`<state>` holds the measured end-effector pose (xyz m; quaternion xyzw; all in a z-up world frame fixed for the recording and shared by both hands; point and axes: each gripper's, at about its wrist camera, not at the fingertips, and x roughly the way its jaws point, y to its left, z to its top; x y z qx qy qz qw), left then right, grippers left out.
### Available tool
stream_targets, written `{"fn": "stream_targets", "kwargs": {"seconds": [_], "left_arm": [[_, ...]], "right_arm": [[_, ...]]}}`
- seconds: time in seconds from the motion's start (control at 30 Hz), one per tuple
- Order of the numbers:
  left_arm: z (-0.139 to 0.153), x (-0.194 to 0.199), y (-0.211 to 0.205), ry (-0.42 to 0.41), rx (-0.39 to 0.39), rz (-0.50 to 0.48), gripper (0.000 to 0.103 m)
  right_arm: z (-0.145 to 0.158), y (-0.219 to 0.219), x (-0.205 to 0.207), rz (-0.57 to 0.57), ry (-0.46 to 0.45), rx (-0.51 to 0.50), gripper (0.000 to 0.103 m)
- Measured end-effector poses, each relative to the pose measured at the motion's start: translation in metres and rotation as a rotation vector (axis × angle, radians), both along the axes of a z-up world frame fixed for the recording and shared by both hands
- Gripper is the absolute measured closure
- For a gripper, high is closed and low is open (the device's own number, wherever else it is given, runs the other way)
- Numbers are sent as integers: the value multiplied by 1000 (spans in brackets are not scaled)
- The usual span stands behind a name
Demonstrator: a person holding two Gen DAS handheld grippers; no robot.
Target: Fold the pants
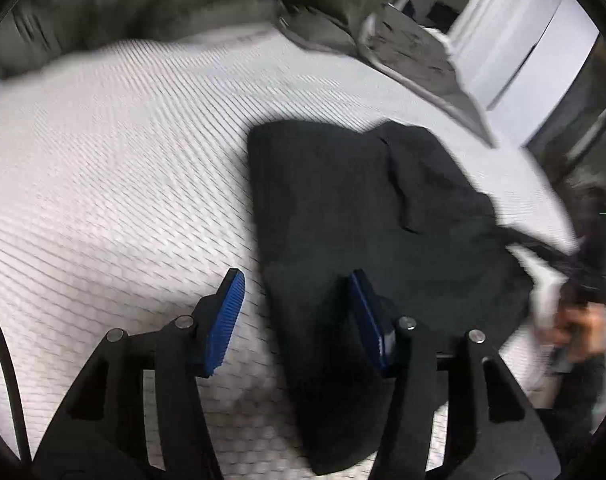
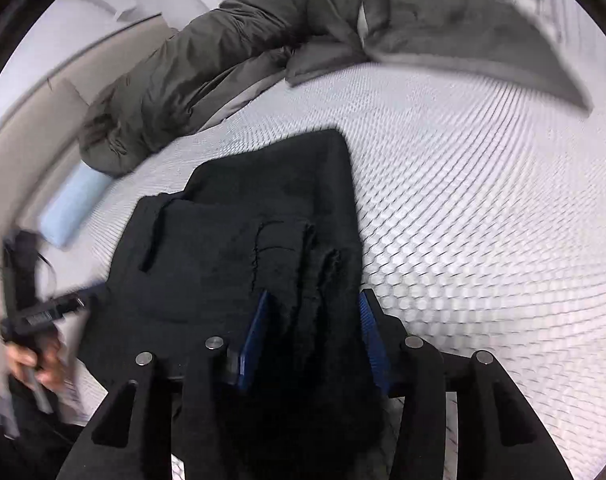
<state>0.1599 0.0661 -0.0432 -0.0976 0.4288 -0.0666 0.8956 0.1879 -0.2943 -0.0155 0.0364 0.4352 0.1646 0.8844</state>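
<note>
Bed point(image 1: 103, 160), quilted white cover. Black pants point(image 1: 343, 208) already a compact folded bundle, lying ahead of both jaws. Right gripper point(image 2: 313, 320): jaws apart, straddling a ridge of pants cloth. Left gripper point(image 1: 297, 312): jaws apart, empty, at bundle's edge. Likely final fold or tidying left.

You have a bed point(image 1: 103, 160) under you, its white cover quilted in a small honeycomb pattern. At its far edge lies a rumpled olive-grey jacket point(image 2: 191, 68), stretched along the mattress. Beside that you see a flat grey pillow point(image 2: 463, 36), one corner reaching out over the cover. A pale blue roll point(image 2: 69, 208) sits near the jacket's end, at the mattress edge. In your left view, a white cabinet point(image 1: 531, 40) stands beyond the bed, blurred.
</note>
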Motion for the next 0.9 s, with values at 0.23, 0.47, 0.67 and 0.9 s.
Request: {"fn": "stream_targets", "kwargs": {"seconds": [0.23,0.47,0.67,0.9], "left_arm": [[24,30,-54,-105,169,-139,41],[-2,80,-70,-5,179,-117,41],[-9,74,-54,-11,153,-112,37],[24,21,-41,-110,155,-96,37]], "right_arm": [[34,43,-15,116,-110,8,54],[-8,100,47,136,45,-80,54],[-19,85,43,136,40,-190,64],[15,57,-20,151,-78,-159,59]]}}
